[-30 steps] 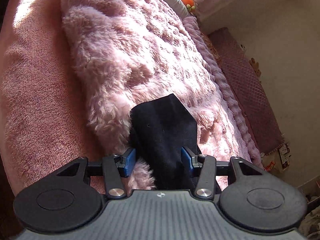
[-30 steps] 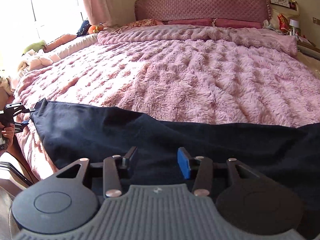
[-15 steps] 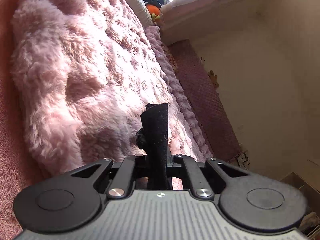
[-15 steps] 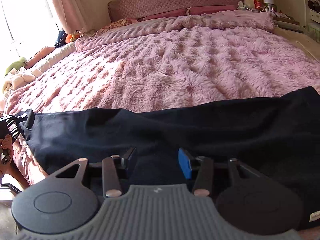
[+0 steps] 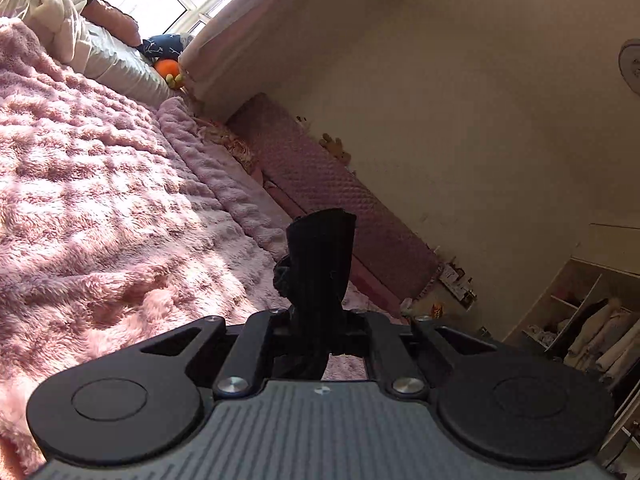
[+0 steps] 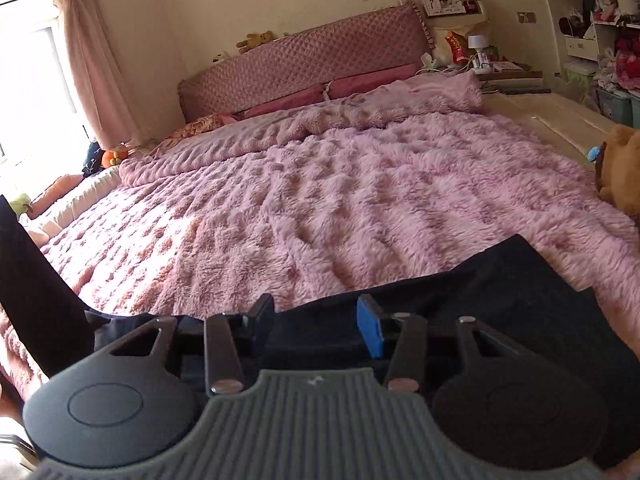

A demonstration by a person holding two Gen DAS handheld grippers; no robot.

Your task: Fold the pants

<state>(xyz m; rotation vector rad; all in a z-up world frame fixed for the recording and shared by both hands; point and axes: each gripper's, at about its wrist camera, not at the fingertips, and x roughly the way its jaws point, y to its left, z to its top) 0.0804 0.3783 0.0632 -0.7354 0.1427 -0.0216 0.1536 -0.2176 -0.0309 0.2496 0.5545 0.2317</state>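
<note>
While the left claw is clenching a bunched end of the dark pants, this end is sticking up above the closed jaws, clear of the pink furry blanket on the bed. From the right wrist view, the rest of the pants is lying along the near edge of the same blanket, and on the left side one dark strip of the cloth is rising steeply up and out of the picture. The right claw is standing released, with its jaws apart, and its blue pad is showing clearly. The dark cloth is lying under and between these jaws, but the pads are not pressing on it. I cannot tell if the fingers are touching the cloth from above. Behind the blanket, a quilted pink headboard is standing against the wall, with a small plush toy sitting on top of it. An orange toy is lying near the window at the far side of the bed. A brown plush toy is sitting at the right edge of the blanket.
</note>
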